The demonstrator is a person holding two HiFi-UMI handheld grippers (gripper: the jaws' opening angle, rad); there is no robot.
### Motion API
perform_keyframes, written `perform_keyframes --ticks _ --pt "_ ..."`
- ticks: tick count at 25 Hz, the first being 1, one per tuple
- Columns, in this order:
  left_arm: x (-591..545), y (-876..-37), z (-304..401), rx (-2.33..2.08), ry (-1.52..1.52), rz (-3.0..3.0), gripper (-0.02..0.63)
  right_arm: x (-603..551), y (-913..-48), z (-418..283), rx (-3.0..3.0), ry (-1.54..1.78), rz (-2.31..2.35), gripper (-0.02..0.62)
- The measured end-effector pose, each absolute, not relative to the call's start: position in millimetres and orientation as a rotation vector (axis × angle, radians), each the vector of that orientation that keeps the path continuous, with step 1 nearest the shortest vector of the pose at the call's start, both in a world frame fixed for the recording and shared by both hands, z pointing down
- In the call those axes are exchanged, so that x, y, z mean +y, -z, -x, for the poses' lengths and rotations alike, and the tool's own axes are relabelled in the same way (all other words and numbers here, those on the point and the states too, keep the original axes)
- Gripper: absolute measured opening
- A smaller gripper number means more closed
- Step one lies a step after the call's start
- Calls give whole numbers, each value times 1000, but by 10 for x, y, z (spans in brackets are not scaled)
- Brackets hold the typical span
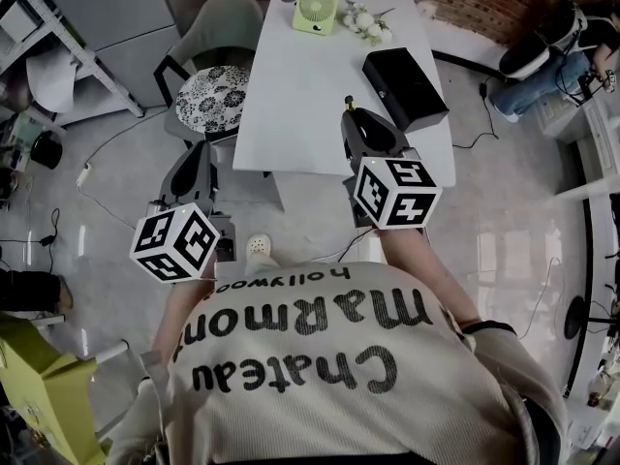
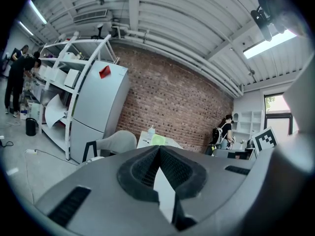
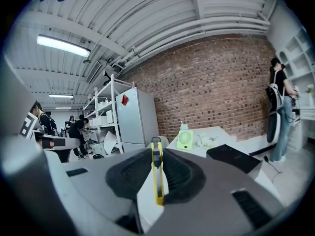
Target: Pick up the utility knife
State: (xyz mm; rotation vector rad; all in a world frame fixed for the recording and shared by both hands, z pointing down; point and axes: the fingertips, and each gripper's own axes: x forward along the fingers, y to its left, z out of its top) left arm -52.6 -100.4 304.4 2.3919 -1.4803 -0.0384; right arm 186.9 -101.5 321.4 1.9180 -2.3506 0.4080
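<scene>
The utility knife [image 3: 157, 181] is clamped edge-on between the jaws of the right gripper [image 3: 157, 154]. It is a thin yellow strip with a dark slider, and its top end sticks up just past the jaw tips. In the head view only that small end of the knife [image 1: 349, 102] shows beyond the right gripper [image 1: 356, 119]. The rest is buried in the jaws, and whether the blade is out cannot be told.

The left gripper [image 2: 158, 151] has its jaws closed together at the tips with nothing between them. In the head view the left gripper [image 1: 199, 163] is held over the floor [image 1: 504, 221], to the left of the worktop [image 1: 300, 95]. Both hands are hidden under the marker cubes, and a printed shirt [image 1: 320, 356] fills the bottom of the picture.

The worktop is long and white. Its far end is cut off at the top edge, and the right gripper covers part of its near end. On it are a small green fan [image 1: 315, 10], some white flowers [image 1: 366, 22] and a black case [image 1: 405, 87]. A chair [image 1: 215, 27] with a patterned cushion stands at its left side.

The floor is pale and glossy, with cables trailing over it. The gripper views show a brick wall [image 3: 211, 92], what looks like a white fridge [image 2: 96, 112] beside a shelving rack [image 2: 59, 73], and a ribbed ceiling [image 2: 172, 18] with strip lights. A person with a backpack [image 3: 278, 112] stands at the right, and others are working by the shelves [image 2: 17, 82].
</scene>
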Motion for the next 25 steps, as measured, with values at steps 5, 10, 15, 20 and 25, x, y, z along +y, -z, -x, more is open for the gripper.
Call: perform_keyframes --ticks 5,10,15,20,25 --pt "-933 -3070 530 -1491 32 -2379 0 -964 -3254 -1871 -2356 -421 -1902 72" --pt "-900 -3085 510 -1493 35 -2376 0 -932 -3274 -1902 -2354 -425 -1902 72" --pt "-887 -3082 480 -1493 42 -2379 0 -920 -3273 -1928 -2355 -418 -1900 72" --pt "-865 -3099 468 -1497 42 -2373 0 -907 -3295 -1926 -2361 -418 -1887 72" --pt "-841 -3112 460 -1502 45 -2367 0 -889 -3304 -1926 -2365 -414 -1876 72"
